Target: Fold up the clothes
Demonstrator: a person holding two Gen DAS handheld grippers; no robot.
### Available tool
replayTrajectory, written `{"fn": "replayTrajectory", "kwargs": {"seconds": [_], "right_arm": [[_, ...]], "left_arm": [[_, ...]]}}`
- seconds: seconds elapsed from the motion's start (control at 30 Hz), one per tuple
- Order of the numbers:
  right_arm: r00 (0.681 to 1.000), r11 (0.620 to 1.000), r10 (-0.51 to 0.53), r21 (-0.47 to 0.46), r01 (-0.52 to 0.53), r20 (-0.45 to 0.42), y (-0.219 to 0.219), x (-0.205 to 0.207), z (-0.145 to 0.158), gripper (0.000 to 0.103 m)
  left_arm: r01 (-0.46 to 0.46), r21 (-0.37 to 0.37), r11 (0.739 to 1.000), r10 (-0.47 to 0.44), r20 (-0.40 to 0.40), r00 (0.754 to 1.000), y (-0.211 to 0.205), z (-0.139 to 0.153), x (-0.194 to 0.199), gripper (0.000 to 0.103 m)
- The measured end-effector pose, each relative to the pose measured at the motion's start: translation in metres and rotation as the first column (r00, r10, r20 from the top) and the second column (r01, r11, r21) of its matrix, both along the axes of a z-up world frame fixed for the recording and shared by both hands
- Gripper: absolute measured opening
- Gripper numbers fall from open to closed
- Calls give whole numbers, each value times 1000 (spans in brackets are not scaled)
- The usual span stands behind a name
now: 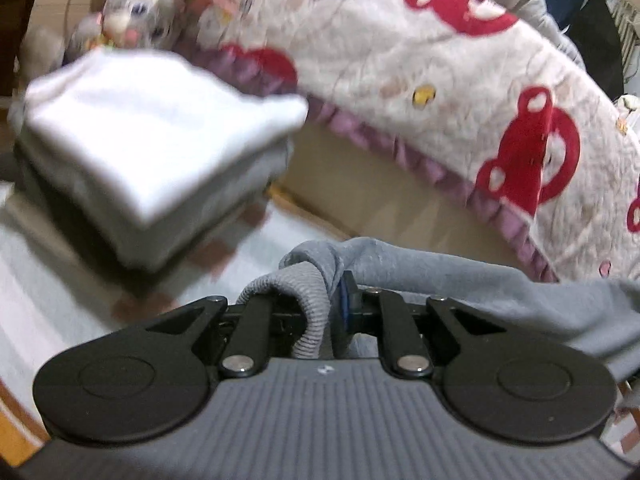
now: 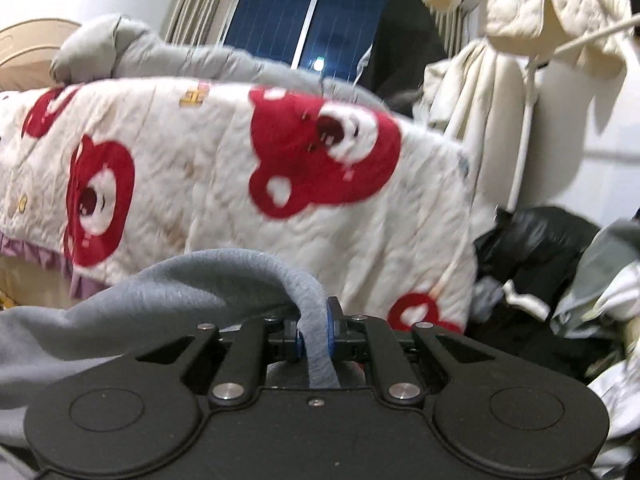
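Note:
A grey sweatshirt (image 1: 460,280) hangs between my two grippers. My left gripper (image 1: 326,304) is shut on its ribbed hem, which bunches between the jaws and spreads to the right. In the right wrist view the same grey sweatshirt (image 2: 168,284) drapes to the left, and my right gripper (image 2: 314,332) is shut on its ribbed edge. A stack of folded clothes (image 1: 152,148), white on top and grey below, sits at the left on a pale checked surface (image 1: 48,280). The fingertips are hidden by cloth.
A bed with a white quilt printed with red bears (image 2: 240,168) and a purple frill (image 1: 420,160) stands ahead. A grey plush rabbit (image 1: 136,8) sits behind the stack. A rack of pale jackets (image 2: 540,8) and a heap of dark clothes (image 2: 536,264) fill the right.

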State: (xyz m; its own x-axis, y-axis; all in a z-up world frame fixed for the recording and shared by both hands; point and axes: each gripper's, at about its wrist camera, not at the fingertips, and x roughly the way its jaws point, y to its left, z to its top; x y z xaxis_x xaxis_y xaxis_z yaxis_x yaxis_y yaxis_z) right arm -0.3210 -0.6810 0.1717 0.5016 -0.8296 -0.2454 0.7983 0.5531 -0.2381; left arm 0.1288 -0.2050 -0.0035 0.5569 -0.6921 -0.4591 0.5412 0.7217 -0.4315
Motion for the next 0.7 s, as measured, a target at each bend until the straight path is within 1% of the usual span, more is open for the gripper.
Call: {"fn": "replayTrajectory", "kwargs": {"seconds": [0.03, 0.13, 0.2, 0.27, 0.3, 0.33, 0.37, 0.4, 0.43, 0.47, 0.5, 0.53, 0.57, 0.6, 0.63, 0.7], "right_arm": [[1000, 1000, 2, -2, -2, 3, -1, -2, 7, 11], [1000, 1000, -1, -3, 1, 8, -11, 1, 15, 11], [1000, 1000, -6, -4, 6, -5, -23, 10, 17, 11], [999, 1000, -6, 7, 6, -40, -42, 27, 12, 12], [998, 1000, -5, 17, 6, -64, -54, 37, 7, 15], [994, 999, -14, 30, 17, -113, -68, 51, -3, 25], [990, 996, -51, 61, 59, -128, -80, 57, -18, 35], [986, 990, -89, 92, 103, -142, -91, 63, -34, 61], [979, 981, -127, 123, 147, -157, -103, 69, -50, 63], [971, 970, -164, 153, 191, -173, -114, 75, -66, 63], [961, 955, -200, 182, 235, -191, -126, 81, -82, 63], [949, 937, -235, 210, 278, -209, -137, 87, -97, 63], [962, 919, -221, 296, 260, -160, -134, 84, -111, 63], [973, 894, -208, 382, 232, -103, -131, 80, -124, 63], [979, 867, -190, 457, 200, -70, -119, 78, -138, 63], [987, 795, -159, 593, 128, -1, -95, 72, -167, 63]], "left_arm": [[-5, -2, 1000, 5, 22, 1000, -4, 8, 5, 13], [-12, -21, 1000, 13, 73, 997, -23, 34, 29, 13], [-21, -1, 1000, 21, 123, 992, -44, 47, 44, 13], [-40, 43, 998, 31, 185, 982, -72, 55, 61, 13], [-54, 71, 996, 38, 203, 978, -87, 55, 70, 13], [-66, 100, 993, 43, 214, 976, -101, 53, 80, 13], [-69, 133, 989, 43, 189, 981, -116, 43, 90, 17], [-69, 166, 984, 42, 160, 986, -129, 33, 100, 19], [-62, 202, 977, 41, 111, 993, -136, 19, 106, 24], [-52, 232, 971, 39, 61, 997, -142, 5, 110, 25], [-29, 235, 971, 28, 9, 1000, -140, -12, 108, 27], [-9, 222, 975, 15, -26, 1000, -135, -27, 101, 33], [13, 214, 977, -3, -46, 999, -127, -43, 91, 39], [19, 223, 975, -9, -45, 999, -117, -59, 76, 42], [25, 234, 972, -15, -42, 999, -108, -73, 62, 42], [35, 283, 959, -30, -20, 999, -94, -95, 39, 42]]}}
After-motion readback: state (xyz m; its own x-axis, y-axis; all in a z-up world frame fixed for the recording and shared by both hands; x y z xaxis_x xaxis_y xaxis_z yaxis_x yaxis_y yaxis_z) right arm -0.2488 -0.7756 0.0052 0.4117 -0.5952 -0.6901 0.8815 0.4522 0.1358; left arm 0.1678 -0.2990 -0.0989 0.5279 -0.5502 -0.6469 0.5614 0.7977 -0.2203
